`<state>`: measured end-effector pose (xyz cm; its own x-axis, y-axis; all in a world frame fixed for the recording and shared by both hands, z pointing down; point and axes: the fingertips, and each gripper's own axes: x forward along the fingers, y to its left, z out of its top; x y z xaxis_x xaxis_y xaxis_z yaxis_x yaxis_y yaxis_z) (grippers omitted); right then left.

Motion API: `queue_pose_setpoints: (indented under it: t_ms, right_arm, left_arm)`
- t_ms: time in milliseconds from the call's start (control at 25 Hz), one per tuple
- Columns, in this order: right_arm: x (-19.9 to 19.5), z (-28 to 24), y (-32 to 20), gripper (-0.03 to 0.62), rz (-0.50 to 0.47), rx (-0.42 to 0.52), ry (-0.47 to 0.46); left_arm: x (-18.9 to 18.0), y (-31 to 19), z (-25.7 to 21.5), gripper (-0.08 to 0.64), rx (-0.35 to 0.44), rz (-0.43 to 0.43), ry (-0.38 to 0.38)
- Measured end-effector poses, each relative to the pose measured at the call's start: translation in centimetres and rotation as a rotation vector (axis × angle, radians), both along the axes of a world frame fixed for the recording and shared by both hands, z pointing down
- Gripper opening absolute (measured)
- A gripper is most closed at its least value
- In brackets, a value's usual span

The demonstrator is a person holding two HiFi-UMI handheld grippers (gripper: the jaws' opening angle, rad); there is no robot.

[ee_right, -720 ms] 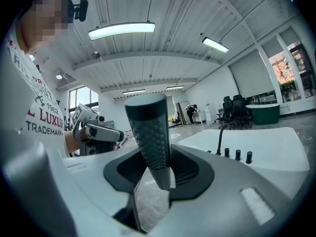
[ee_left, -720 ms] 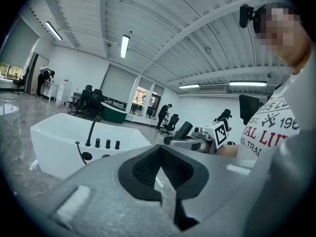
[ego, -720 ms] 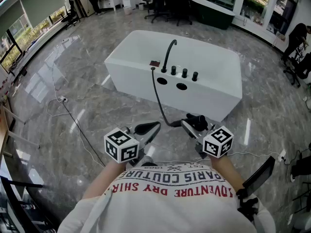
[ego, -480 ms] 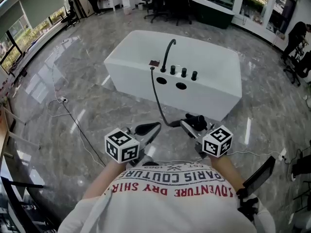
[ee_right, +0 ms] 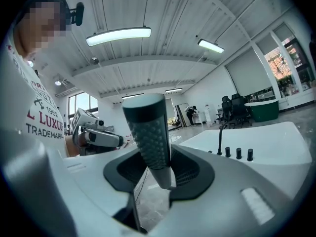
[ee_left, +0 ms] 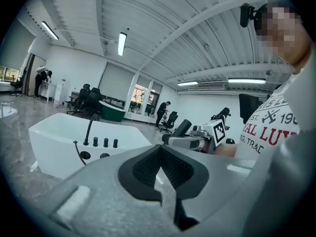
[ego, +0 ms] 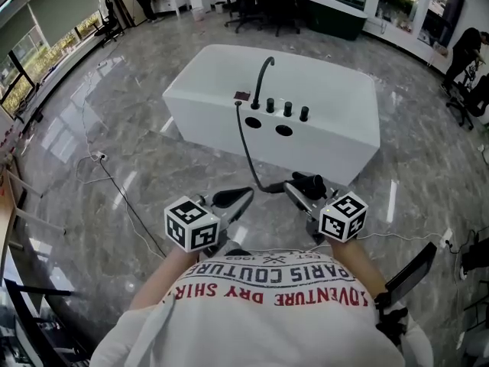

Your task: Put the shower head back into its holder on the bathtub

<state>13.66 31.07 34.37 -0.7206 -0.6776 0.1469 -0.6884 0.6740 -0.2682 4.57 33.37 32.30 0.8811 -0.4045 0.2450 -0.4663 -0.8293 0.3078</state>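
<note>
Presently, as seen from the floor:

- Right gripper: jaws stand wide and are clamped on the shower head. This is black with a dimpled face, and its handle stands upright between the pads.
- Left gripper: jaws are fully closed with nothing between them. It is held just beside the right one.
- Location of the shower head: in front of the person's chest over the grey marble floor, well apart from the bathtub.
- Bathtub: white and freestanding, ahead of both grippers.
- Tub deck: a black curved spout, three black knobs and two dark round openings.
- Hose: black. It leaves the deck beside the left-hand opening, hangs down the tub's front wall and curves to the shower head.
- Background: office chairs and a dark green tub.
</note>
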Motion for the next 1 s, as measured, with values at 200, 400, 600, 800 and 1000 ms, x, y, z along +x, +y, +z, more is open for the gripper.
queue_pose_setpoints:
  t_ms: [200, 400, 600, 800, 1000]
  right_arm:
    - [0.2, -0.8, -0.1, 0.14, -0.001, 0.01, -0.037]
    - [0.1, -0.6, -0.4, 0.14, -0.003, -0.008, -0.059]
    - [-0.2, -1.0, -1.3, 0.141, -0.013, -0.01, -0.077]
    - [-0.2, -1.4, -2.0, 0.14, -0.016, -0.005, -0.093]
    - [-0.9, -1.6, -2.9, 0.14, -0.023, 0.0, -0.101]
  left_arm:
    - [-0.2, 0.3, -0.3, 0.002, 0.004, -0.017, -0.012]
    - [-0.6, 0.5, 0.0, 0.002, -0.01, -0.032, -0.024]
    - [-0.9, -0.1, -0.1, 0.002, -0.017, -0.036, -0.025]
    - [-0.9, -0.4, -0.2, 0.002, -0.014, -0.041, -0.034]
    - [-1.7, -1.1, -0.3, 0.002, -0.009, -0.052, -0.043]
